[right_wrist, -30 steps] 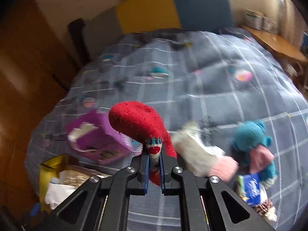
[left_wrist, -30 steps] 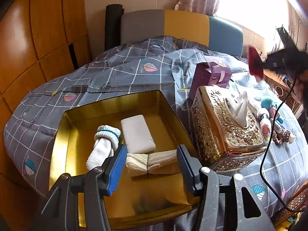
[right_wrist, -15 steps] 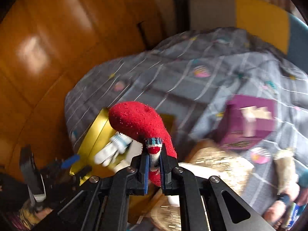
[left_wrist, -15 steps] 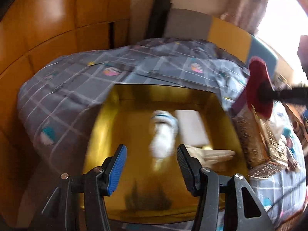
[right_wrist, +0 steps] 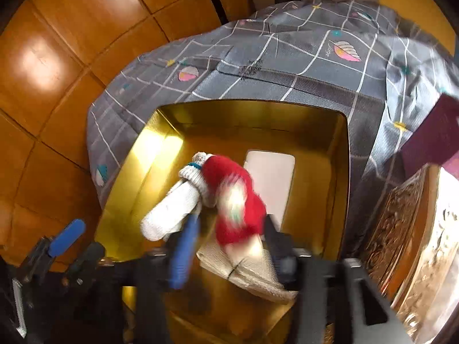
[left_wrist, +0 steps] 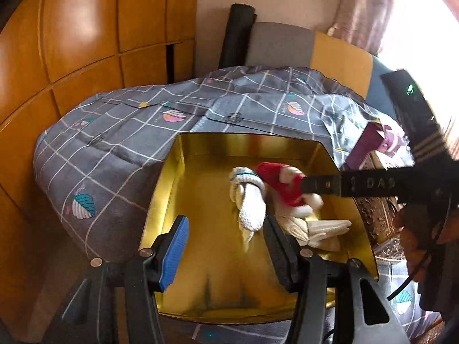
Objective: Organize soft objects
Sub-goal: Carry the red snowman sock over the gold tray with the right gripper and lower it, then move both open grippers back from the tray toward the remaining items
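Observation:
A gold tin lies on the grey checked bedspread. Inside it are a rolled white sock, a folded cream sock and a flat white pad. A red sock with white trim, blurred, is over these socks between the fingers of my right gripper, whose jaws are opening and no longer press on it. In the left wrist view the right gripper reaches in from the right beside the red sock. My left gripper stands open over the tin's near part with nothing between its fingers.
An ornate gold tissue box stands right of the tin, with a purple box behind it. Wooden wardrobe panels rise on the left. A padded headboard is at the back. A person's hand shows at the right edge.
My right gripper carried the red sock from over the bed to the gold tin and has spread its jaws. The left gripper shifted over the tin and stayed open.

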